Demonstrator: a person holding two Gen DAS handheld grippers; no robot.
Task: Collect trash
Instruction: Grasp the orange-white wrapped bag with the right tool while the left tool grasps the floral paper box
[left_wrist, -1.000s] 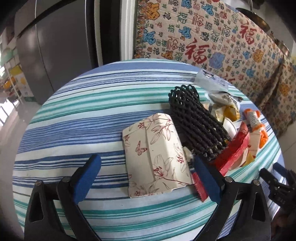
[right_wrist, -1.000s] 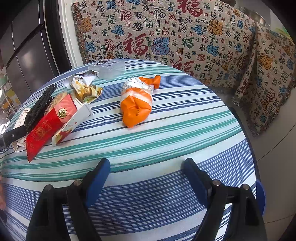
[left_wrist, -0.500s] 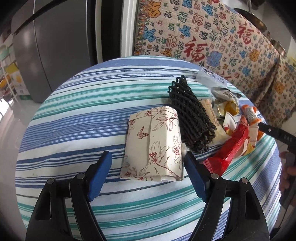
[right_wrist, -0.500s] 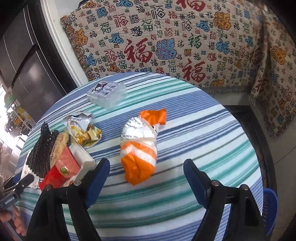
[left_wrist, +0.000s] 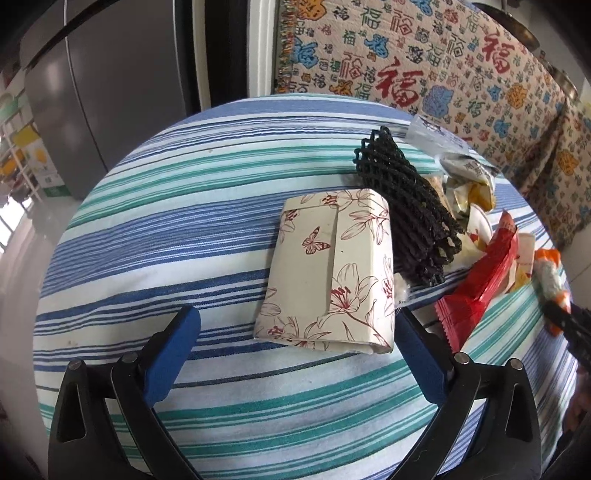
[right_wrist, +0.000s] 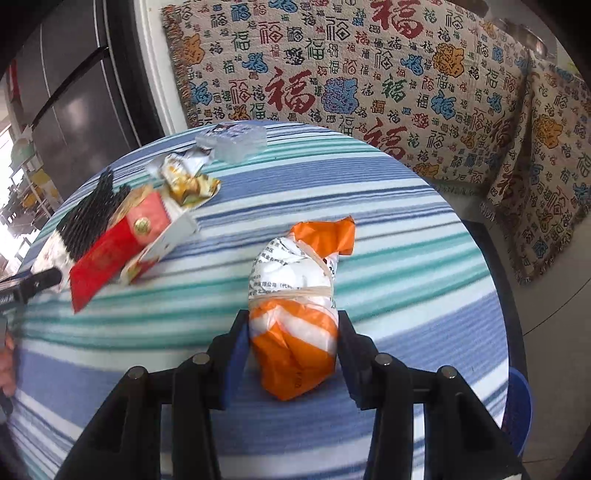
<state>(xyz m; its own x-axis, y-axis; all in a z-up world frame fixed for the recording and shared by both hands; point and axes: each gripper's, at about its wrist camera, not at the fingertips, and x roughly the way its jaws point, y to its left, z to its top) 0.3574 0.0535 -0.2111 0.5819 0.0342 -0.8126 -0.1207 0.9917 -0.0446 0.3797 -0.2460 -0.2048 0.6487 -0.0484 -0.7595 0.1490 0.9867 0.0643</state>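
My right gripper (right_wrist: 291, 339) is shut on an orange and white plastic bundle (right_wrist: 295, 302) tied with a rubber band, lying on the striped round table (right_wrist: 406, 266). My left gripper (left_wrist: 295, 332) is open, its blue pads on either side of the near end of a folded floral paper bag (left_wrist: 328, 266). Beside the bag lie a black foam net (left_wrist: 406, 210), a red packet (left_wrist: 480, 284), a white and red carton (right_wrist: 162, 240) and crumpled yellow snack wrappers (left_wrist: 469, 184). The bundle also shows at the right edge of the left wrist view (left_wrist: 550, 273).
A clear plastic box (right_wrist: 232, 142) sits at the table's far edge. A patterned blanket with red characters (right_wrist: 351, 74) covers furniture behind the table. A grey fridge (left_wrist: 110, 81) stands at the back left. A blue stool (right_wrist: 517, 406) shows past the right rim.
My right gripper moved forward over the orange bundle and closed on it. My left gripper shifted slightly, staying open around the floral bag.
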